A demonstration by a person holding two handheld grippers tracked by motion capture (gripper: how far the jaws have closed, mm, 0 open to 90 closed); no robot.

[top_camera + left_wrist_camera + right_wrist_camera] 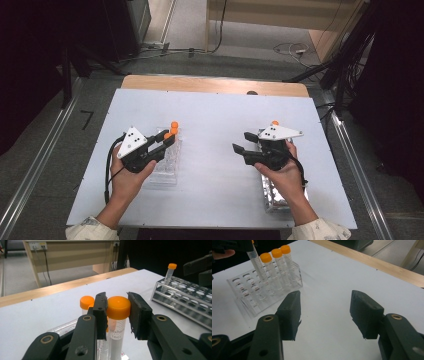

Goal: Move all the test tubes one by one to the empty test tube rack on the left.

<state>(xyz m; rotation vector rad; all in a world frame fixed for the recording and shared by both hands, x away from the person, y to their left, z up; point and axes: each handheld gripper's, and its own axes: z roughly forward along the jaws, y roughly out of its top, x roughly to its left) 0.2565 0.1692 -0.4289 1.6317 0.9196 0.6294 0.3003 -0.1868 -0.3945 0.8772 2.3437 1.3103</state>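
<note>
My left gripper [169, 138] is shut on the orange cap of a clear tube [118, 307] that stands upright over the clear plastic rack [166, 165]. In the right gripper view the same tube [257, 263] reaches down among the rack's [242, 298] holes, next to three other orange-capped tubes [276, 253]. My right gripper [242, 143] hovers over the bare white tabletop with its jaws open and nothing between them [324, 312]. A metal rack [185, 293] holds one orange-capped tube [170, 271] at its far end.
The metal rack [272, 197] lies under my right forearm near the table's right front. The white mat [215, 115] covers the table, with a wooden strip [215, 85] along the far edge. Cables and stands are on the floor beyond.
</note>
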